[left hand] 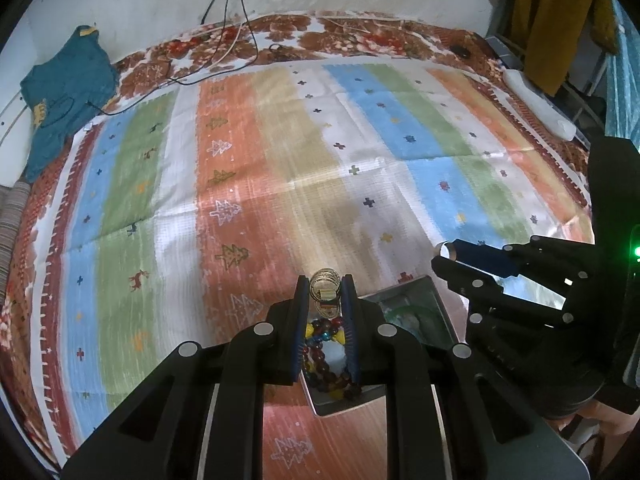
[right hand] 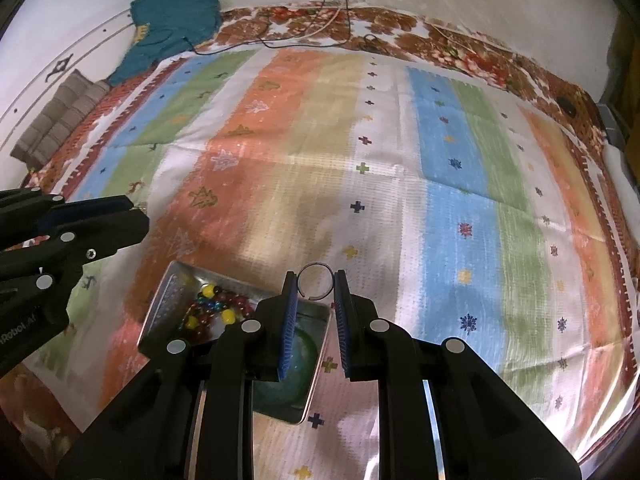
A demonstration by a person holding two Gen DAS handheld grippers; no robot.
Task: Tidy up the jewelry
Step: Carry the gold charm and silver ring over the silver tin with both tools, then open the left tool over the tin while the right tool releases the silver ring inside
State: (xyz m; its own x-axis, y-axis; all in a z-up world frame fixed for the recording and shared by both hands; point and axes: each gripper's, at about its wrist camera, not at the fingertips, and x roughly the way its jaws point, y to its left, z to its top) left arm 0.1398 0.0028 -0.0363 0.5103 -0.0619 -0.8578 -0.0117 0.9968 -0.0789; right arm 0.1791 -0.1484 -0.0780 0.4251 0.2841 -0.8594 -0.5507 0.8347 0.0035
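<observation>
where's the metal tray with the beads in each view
Left wrist view: the metal tray sits bottom centre, partly behind the left tongs, bead necklace inside.
Right wrist view: the tray is lower left, under the right tongs.
Shared landmark: the teal garment near the wall.

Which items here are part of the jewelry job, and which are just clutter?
Job:
- left gripper, shut on gold bangles
- right gripper, shut on silver ring
- metal tray
- bead necklace in the tray

Lying about:
- striped cloth
- teal garment
- cables
- white power strip
- yellow clothes, hanging
</observation>
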